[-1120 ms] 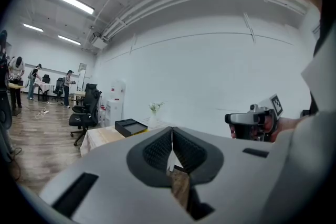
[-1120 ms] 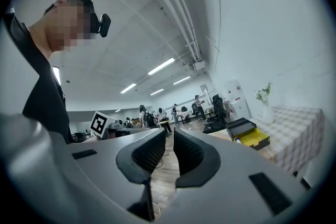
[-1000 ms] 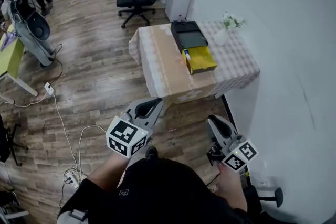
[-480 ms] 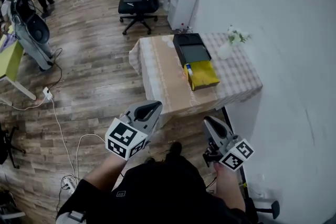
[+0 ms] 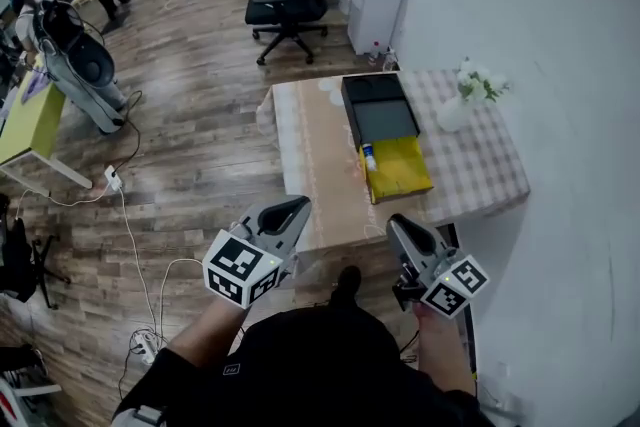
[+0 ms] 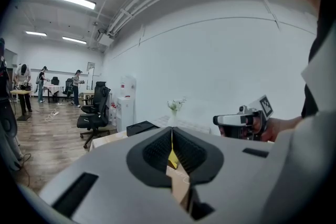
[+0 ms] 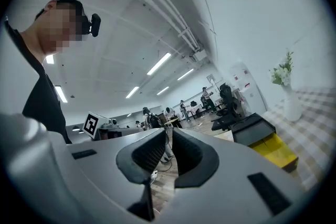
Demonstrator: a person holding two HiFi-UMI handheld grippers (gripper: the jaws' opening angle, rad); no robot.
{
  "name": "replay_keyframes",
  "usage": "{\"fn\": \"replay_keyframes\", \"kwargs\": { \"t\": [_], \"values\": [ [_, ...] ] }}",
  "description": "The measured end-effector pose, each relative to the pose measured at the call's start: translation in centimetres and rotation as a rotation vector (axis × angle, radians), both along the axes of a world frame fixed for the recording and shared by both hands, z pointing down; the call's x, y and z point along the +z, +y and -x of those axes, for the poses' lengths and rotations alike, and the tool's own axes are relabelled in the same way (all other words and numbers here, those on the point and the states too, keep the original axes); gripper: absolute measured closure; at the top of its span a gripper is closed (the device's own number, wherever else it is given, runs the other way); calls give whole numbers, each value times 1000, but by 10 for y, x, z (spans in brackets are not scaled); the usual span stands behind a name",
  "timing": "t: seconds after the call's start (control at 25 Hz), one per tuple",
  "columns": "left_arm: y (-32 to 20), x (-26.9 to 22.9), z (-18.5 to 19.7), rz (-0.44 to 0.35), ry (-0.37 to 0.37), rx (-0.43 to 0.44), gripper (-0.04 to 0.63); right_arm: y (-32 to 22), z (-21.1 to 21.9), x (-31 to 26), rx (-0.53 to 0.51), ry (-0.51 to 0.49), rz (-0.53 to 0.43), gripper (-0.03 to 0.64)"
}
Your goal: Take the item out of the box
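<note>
On the checked-cloth table lies an opened box: a black tray and, nearer me, a yellow tray. A small blue-and-white item lies at the yellow tray's left edge. My left gripper and right gripper hang side by side just short of the table's near edge, both shut with nothing in them. In the left gripper view the shut left gripper points at the table, with the right gripper beside it. Past the shut right gripper, the black tray and yellow tray lie to the right.
A white vase of flowers stands on the table right of the box. A white wall runs close along the right. Behind the table are an office chair and a white cabinet. Cables trail on the wooden floor at left.
The table and box have come nearer and lower in the head view as both grippers were carried toward them. Both grippers stay shut.
</note>
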State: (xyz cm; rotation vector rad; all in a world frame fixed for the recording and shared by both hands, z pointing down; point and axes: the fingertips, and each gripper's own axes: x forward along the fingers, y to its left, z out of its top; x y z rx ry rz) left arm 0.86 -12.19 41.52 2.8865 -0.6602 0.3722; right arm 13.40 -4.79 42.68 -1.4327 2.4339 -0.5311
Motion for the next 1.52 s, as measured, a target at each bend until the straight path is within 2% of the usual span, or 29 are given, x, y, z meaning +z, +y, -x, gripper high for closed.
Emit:
{"fn": "replay_keyframes", "kwargs": {
  "t": [0.28, 0.56, 0.96, 1.24, 1.36, 1.52],
  "values": [
    [-39, -2, -62, 4, -20, -31, 580, -48, -63, 7, -40, -14, 17, 577],
    [-57, -7, -98, -14, -26, -56, 580, -68, -100, 4, -69, -5, 3, 577],
    [-85, -16, -103, -42, 5, -54, 580, -105, -111, 16, -50, 58, 37, 575],
    [-112, -6, -96, -10, 29, -37, 580, -142, -105, 39, -32, 96, 138, 572],
    [-123, 6, -94, 23, 32, -37, 580, -158, -102, 57, -43, 129, 213, 515],
    [-135, 22, -93, 60, 29, -32, 580, -178, -100, 85, -62, 194, 297, 503]
  ]
}}
